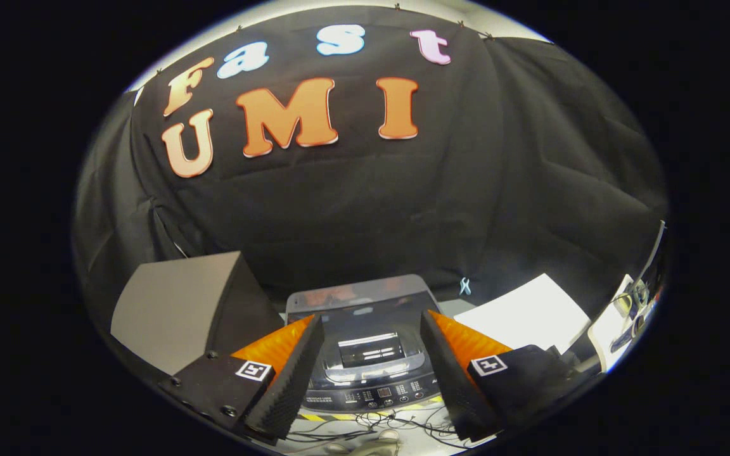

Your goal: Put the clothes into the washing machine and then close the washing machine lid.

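Grey cardboard [175,316] and white sheet [530,316] flank the lidded washing machine [365,342] beyond the wide-open, empty gripper [371,367].

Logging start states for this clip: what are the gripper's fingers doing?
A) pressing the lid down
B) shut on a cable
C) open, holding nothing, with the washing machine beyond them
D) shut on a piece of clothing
C: the gripper is spread wide with nothing between its fingers, and the washing machine shows through the gap.
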Motion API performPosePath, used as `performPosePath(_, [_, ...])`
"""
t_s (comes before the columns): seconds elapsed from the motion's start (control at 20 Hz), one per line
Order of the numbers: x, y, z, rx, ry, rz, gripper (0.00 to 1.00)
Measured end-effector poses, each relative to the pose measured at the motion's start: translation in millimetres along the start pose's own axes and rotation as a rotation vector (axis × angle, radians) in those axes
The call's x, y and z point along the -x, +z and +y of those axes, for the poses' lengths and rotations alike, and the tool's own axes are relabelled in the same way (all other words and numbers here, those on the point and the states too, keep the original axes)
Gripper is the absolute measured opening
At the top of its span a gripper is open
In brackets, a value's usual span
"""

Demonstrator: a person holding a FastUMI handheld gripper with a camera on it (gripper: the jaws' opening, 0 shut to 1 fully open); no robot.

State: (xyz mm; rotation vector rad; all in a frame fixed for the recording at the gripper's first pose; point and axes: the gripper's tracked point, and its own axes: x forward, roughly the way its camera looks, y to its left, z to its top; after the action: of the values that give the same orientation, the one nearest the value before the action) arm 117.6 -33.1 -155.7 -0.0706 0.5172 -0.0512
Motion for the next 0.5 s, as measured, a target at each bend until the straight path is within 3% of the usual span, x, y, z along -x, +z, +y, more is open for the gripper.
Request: performPosePath(0.5, [124,123,13,0.011,0.009,-0.326,0.98])
